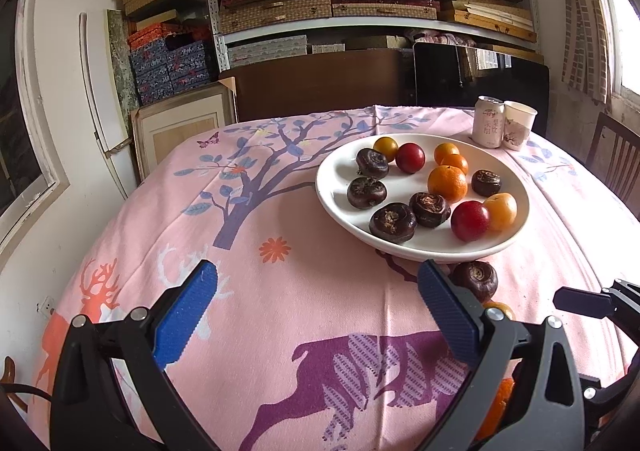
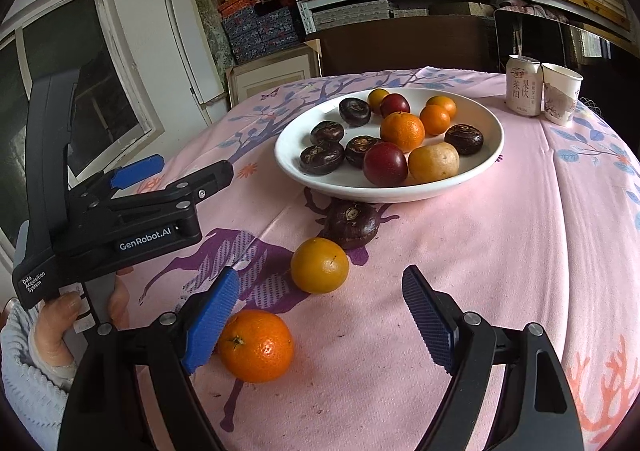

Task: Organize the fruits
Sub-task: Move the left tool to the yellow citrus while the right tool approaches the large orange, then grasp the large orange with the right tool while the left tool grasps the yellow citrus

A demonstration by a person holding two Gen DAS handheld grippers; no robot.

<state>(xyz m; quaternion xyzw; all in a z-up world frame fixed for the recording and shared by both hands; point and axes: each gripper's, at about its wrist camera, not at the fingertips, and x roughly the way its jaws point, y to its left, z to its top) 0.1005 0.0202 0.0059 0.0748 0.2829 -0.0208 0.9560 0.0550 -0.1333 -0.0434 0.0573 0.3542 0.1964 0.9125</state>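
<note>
- Right wrist view: the right tool (image 2: 324, 315) hangs released over the table (image 2: 520, 251), jaws wide apart, holding nothing.
- A mandarin (image 2: 256, 345) lies on the cloth, touching the tool's left pad (image 2: 212, 325).
- A yellow plum (image 2: 319, 265) lies between the mandarin and the plate (image 2: 304, 171); a water chestnut (image 2: 351, 223) sits just beside the plate's near rim.
- On the plate lie more chestnuts, mandarins and plums.
- Beyond the plate, a can (image 2: 522, 85) touches a paper cup (image 2: 560, 93).
- Left of the plate, the left tool (image 2: 188, 171) is held by a hand (image 2: 60, 327); in the left wrist view its jaws gape, released and empty.
</note>
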